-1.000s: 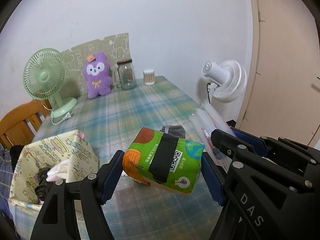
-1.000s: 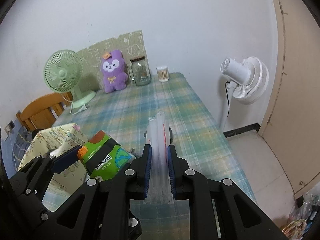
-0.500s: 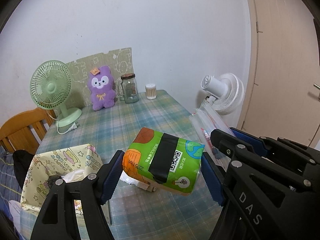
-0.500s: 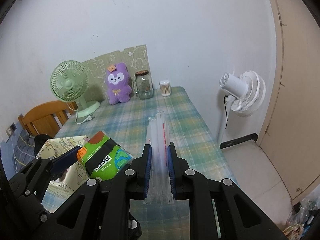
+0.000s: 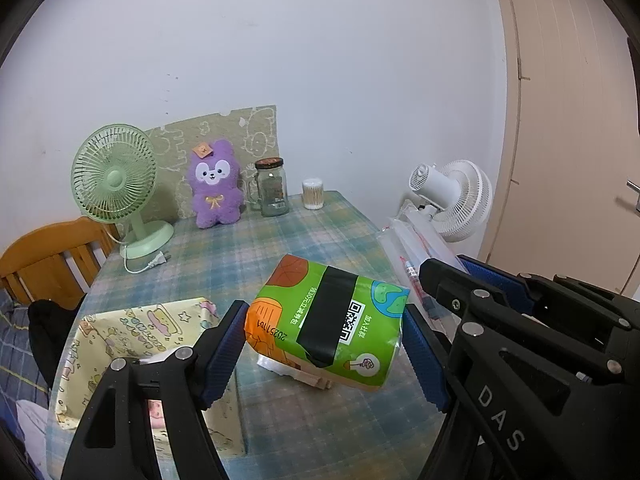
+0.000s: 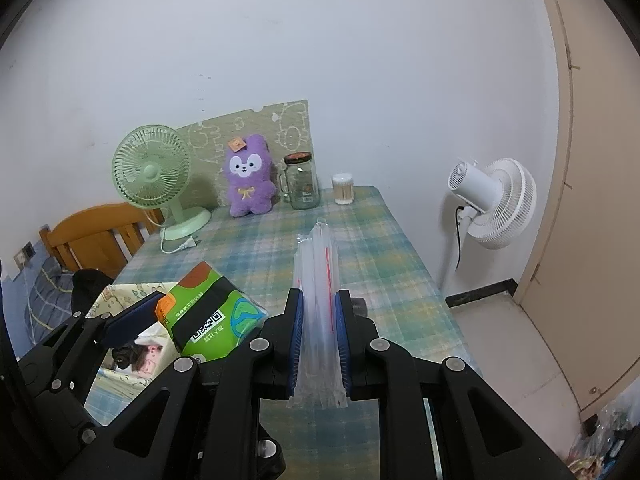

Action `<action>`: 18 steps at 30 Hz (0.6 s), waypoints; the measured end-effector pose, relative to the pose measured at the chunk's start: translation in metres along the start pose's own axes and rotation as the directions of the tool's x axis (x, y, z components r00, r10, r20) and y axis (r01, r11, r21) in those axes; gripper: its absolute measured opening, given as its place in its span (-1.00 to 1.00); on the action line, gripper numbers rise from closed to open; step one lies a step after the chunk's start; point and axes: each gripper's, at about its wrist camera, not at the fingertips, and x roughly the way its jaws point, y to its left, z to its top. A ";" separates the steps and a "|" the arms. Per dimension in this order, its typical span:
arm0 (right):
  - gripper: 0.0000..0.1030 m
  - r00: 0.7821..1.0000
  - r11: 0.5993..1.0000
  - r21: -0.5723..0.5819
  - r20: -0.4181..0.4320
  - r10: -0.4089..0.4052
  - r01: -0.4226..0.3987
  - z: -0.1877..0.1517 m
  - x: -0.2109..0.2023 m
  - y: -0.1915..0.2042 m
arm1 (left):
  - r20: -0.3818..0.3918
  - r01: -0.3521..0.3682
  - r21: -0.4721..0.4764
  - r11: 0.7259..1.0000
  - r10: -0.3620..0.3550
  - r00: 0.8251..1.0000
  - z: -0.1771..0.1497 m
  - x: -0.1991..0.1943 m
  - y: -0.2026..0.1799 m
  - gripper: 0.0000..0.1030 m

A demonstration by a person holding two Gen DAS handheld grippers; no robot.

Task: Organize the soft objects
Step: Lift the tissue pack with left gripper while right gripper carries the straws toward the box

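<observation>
My left gripper (image 5: 324, 340) is shut on a green and orange tissue pack (image 5: 328, 324) and holds it above the checked table (image 5: 280, 248). The pack also shows in the right wrist view (image 6: 208, 316). My right gripper (image 6: 318, 320) is shut on a clear plastic bag of straws (image 6: 318, 280), held upright above the table; this bag shows at the right of the left wrist view (image 5: 408, 252). A yellow patterned fabric basket (image 5: 132, 332) with soft items inside sits below and left of the tissue pack. A purple plush toy (image 5: 216, 196) stands at the table's far edge.
A green desk fan (image 5: 116, 184), a glass jar (image 5: 272, 192) and a cotton swab tub (image 5: 313, 194) stand at the back by the wall. A white floor fan (image 5: 452, 196) is right of the table. A wooden chair (image 5: 48, 256) is at the left.
Both grippers have risen and pulled back from the table, still holding the tissue pack and the straw bag. The table and basket now appear lower and further away.
</observation>
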 end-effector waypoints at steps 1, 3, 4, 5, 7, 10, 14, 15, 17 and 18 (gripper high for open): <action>-0.63 1.000 1.000 -0.004 0.002 0.002 -0.002 0.001 0.000 0.003 | 0.002 -0.002 -0.002 1.000 0.002 1.000 0.000 -0.001 0.002 0.50; -0.63 1.000 1.000 -0.009 0.004 0.006 -0.006 0.003 0.002 0.008 | 0.004 -0.005 -0.005 1.000 0.005 1.000 0.000 -0.002 0.006 0.50; -0.63 1.000 1.000 -0.011 0.005 0.008 -0.008 0.004 0.002 0.011 | 0.005 -0.007 -0.007 1.000 0.007 1.000 0.001 -0.003 0.009 0.50; -0.64 1.000 1.000 -0.014 0.006 0.010 -0.010 0.005 0.003 0.014 | 0.005 -0.008 -0.008 1.000 0.008 1.000 0.001 -0.002 0.012 0.50; -0.63 1.000 1.000 -0.016 0.007 0.015 -0.015 0.006 0.004 0.019 | 0.006 -0.012 -0.013 1.000 0.012 1.000 0.002 -0.003 0.018 0.50; -0.64 1.000 0.999 -0.026 0.008 0.022 -0.022 0.007 0.006 0.029 | 0.008 -0.017 -0.023 1.000 0.017 1.000 0.001 -0.004 0.028 0.50; -0.64 1.000 0.999 -0.035 0.004 0.031 -0.030 0.009 0.011 0.041 | 0.006 -0.026 -0.032 0.999 0.026 1.000 0.001 -0.003 0.040 0.50; -0.64 0.999 0.999 -0.038 0.000 0.033 -0.033 0.009 0.013 0.044 | 0.003 -0.030 -0.036 0.999 0.031 1.000 0.000 -0.002 0.044 0.50; -0.64 0.999 0.998 -0.046 -0.007 0.038 -0.038 0.009 0.017 0.051 | -0.003 -0.033 -0.038 0.999 0.033 0.999 -0.001 -0.001 0.050 0.50; -0.64 0.999 0.998 -0.048 -0.010 0.041 -0.041 0.009 0.018 0.054 | -0.006 -0.036 -0.041 0.999 0.036 0.999 -0.002 -0.001 0.054 0.50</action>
